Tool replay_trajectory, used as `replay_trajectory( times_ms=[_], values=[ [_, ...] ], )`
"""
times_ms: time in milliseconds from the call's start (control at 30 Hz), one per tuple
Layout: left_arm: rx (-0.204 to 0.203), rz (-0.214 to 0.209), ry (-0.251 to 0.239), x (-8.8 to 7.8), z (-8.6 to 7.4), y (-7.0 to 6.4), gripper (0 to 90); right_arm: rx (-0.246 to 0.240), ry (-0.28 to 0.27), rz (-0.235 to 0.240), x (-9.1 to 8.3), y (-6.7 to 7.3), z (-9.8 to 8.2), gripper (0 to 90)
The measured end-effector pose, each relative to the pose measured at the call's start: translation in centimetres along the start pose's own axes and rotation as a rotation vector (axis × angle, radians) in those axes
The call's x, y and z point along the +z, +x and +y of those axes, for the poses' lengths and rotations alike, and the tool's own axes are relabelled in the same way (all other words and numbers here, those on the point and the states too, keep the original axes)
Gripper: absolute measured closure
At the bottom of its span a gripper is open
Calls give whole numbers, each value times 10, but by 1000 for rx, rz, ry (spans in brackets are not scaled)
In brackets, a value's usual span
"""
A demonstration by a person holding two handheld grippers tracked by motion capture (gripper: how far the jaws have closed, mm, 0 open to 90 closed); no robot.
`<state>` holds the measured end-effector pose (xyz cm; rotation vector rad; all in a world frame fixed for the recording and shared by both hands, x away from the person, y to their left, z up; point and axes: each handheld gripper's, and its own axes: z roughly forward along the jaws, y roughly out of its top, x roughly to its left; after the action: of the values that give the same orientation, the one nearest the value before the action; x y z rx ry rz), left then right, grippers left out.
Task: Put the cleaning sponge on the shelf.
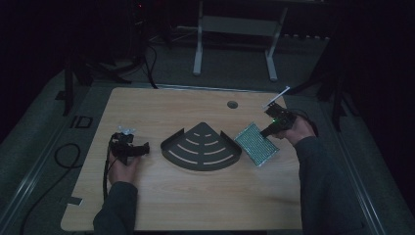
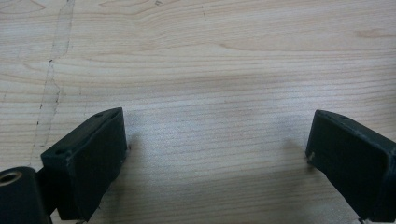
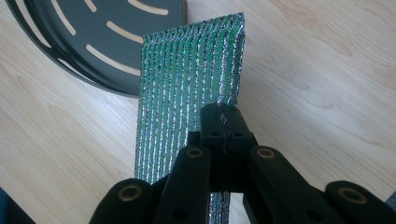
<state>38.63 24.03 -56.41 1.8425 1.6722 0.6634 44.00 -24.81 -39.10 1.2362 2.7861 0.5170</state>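
While the dark slotted corner shelf [image 1: 201, 147] sits mid-frame on the table [image 1: 195, 205], just left of the green scouring pad [image 1: 256, 143], my right gripper [image 3: 223, 122] is clamped on that pad's near edge; my left gripper [image 2: 217, 154] rests released over bare wood.

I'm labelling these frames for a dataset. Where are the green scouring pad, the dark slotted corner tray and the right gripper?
green scouring pad [image 3: 187, 74]: right gripper view, middle of its ribbed face.
dark slotted corner tray [image 1: 201, 147]: high view, its slotted floor.
right gripper [image 3: 223, 116]: right gripper view, tips closed on the pad's edge.
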Motion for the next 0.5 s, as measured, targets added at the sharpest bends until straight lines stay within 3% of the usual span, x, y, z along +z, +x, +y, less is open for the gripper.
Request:
replay_trajectory(
  times_ms=[500],
  values=[
    [0, 1, 0, 0, 0, 0, 54, -28, 10, 4, 3, 11, 29, 896]
  ],
)
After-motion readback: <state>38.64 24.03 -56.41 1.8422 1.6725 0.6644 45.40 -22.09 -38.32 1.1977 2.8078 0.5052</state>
